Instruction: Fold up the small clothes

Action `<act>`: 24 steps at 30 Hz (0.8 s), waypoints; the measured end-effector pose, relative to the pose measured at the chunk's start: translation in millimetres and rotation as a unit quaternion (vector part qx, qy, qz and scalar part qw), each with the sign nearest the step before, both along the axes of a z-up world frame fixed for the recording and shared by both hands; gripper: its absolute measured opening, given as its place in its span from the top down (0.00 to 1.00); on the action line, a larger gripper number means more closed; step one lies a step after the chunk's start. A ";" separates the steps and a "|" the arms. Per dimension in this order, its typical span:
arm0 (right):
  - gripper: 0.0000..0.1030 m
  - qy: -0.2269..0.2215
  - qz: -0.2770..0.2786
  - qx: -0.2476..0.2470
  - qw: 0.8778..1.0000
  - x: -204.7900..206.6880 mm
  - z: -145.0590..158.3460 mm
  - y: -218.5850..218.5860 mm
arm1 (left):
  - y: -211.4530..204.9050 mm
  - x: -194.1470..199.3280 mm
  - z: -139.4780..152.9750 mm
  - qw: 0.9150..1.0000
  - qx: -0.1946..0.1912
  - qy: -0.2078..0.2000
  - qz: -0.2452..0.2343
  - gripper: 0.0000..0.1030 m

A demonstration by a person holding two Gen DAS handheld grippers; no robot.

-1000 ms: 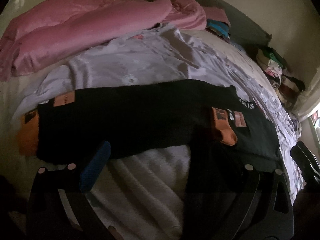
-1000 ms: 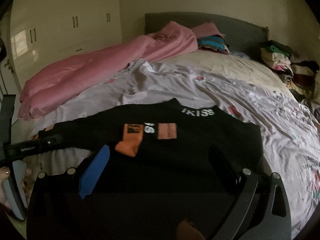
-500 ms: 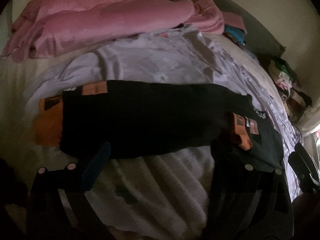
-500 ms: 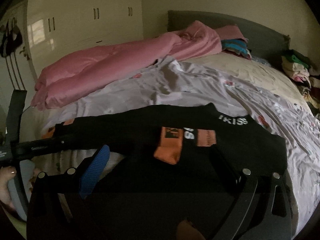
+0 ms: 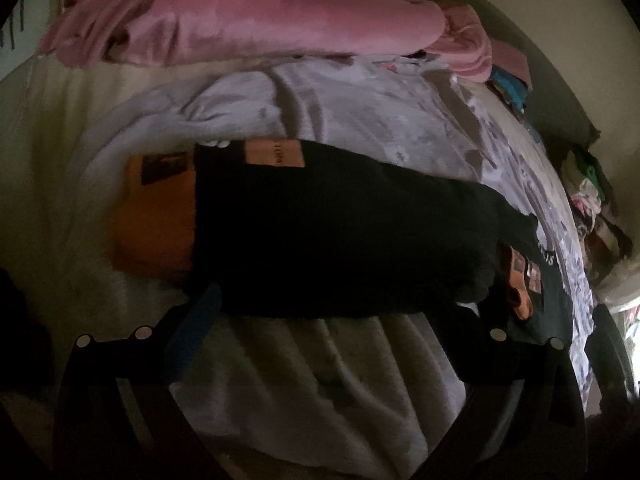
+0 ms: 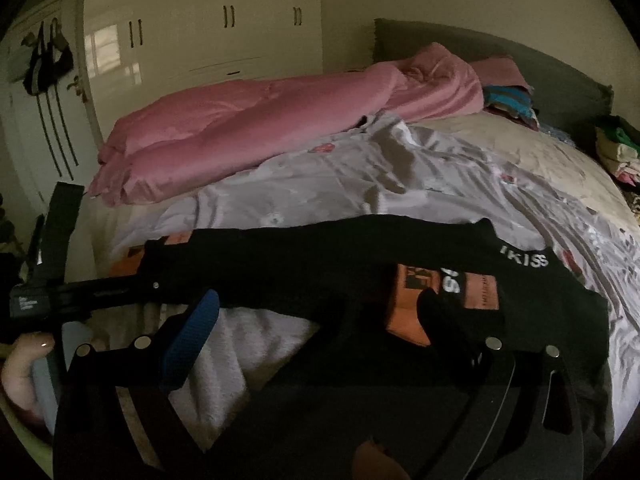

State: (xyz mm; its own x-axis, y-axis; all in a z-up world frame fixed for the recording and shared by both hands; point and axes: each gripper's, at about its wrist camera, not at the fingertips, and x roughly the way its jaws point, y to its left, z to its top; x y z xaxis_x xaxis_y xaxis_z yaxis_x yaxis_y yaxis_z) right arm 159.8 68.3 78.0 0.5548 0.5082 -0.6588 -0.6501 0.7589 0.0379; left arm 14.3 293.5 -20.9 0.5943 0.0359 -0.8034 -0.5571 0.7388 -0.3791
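Observation:
A black top with orange patches and white lettering (image 6: 320, 256) lies spread on the bed; in the left wrist view (image 5: 340, 232) it stretches across the middle, its orange-cuffed sleeve end (image 5: 156, 224) at the left. My left gripper (image 5: 332, 320) is open and empty, just in front of the garment's near edge. My right gripper (image 6: 320, 316) is open over the garment's near part, close to the orange chest patch (image 6: 412, 300). The left gripper's black body (image 6: 60, 300) shows at the left of the right wrist view.
A pink duvet (image 6: 280, 120) lies bunched along the bed's far left. A grey patterned sheet (image 6: 360, 176) covers the middle. Piles of clothes (image 6: 616, 148) sit at the far right by the grey headboard (image 6: 520, 60). White wardrobes (image 6: 200, 32) stand behind.
Both cameras have swung right to left across the bed. The left gripper has moved nearer to the sleeve end. The garment lies as before.

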 end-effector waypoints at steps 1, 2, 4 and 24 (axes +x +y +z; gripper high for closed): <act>0.04 0.000 0.002 -0.001 1.000 -0.3 -0.3 2.3 | 3.3 -0.5 -1.4 1.000 -0.005 -0.001 0.001 0.09; 0.04 -0.001 0.005 -0.001 1.000 -1.0 -0.5 5.3 | 4.7 -0.8 -2.2 1.000 -0.009 -0.003 0.001 0.09; 0.04 -0.001 0.009 -0.002 1.000 -1.6 -0.6 8.7 | 8.3 0.5 -5.3 1.000 -0.019 -0.004 -0.001 0.09; 0.04 0.021 0.002 0.009 1.000 -2.5 -11.1 8.6 | 52.8 -24.7 -0.9 0.996 -0.052 -0.028 0.069 0.09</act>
